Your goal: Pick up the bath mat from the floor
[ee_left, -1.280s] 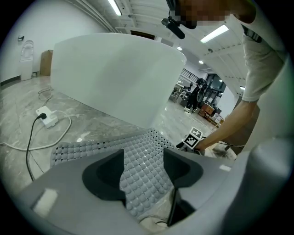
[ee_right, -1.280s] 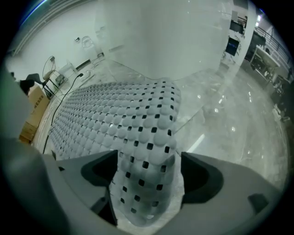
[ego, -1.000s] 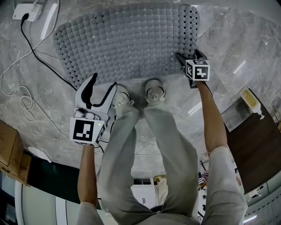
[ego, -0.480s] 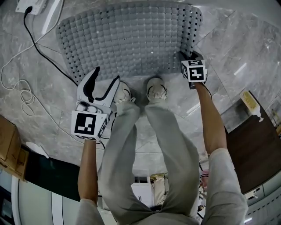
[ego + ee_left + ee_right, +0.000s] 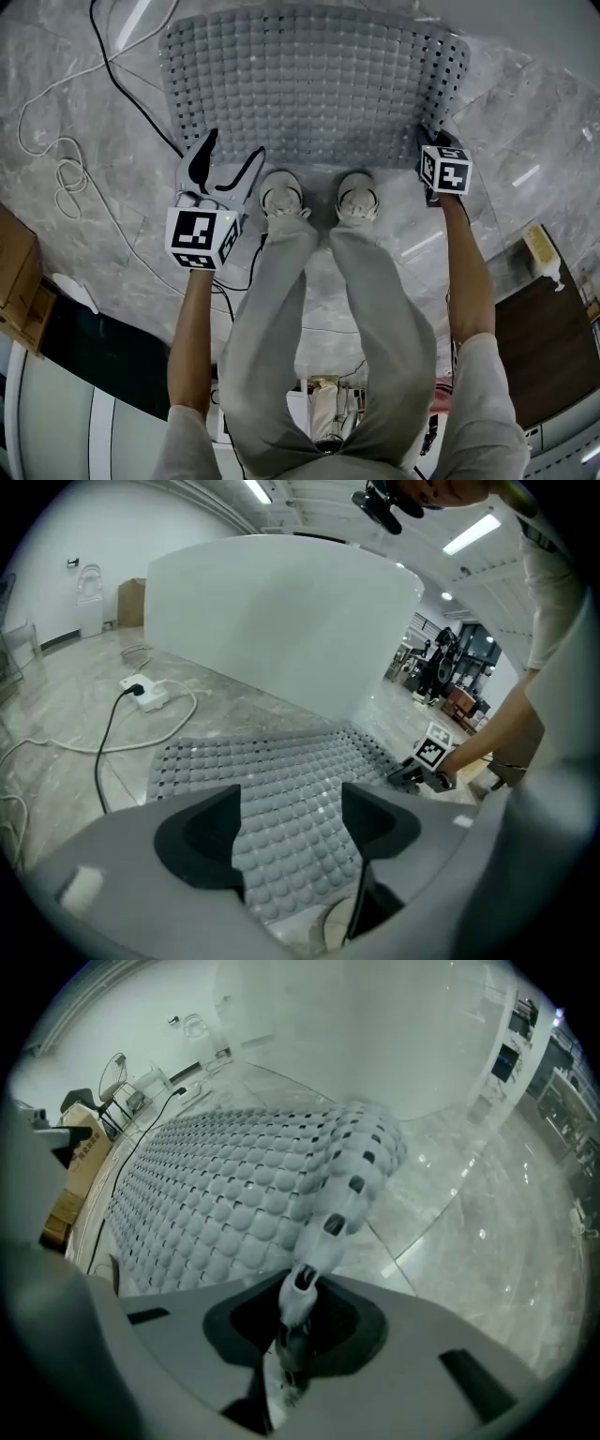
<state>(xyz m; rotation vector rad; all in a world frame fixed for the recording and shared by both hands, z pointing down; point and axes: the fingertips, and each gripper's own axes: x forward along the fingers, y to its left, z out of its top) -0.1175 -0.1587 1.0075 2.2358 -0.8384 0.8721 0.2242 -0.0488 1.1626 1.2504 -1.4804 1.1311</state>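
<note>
As the right gripper (image 5: 294, 1326) — jaws just closed — pinches the bath mat's (image 5: 309, 84) corner for lifting, the left gripper (image 5: 232, 155) hovers opposite. Its just-widened jaws hold nothing.

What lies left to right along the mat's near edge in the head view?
Left to right: white cable → left gripper, jaws just opening, nothing between → left shoe → right shoe → right gripper, jaws just closing on the mat.
</note>
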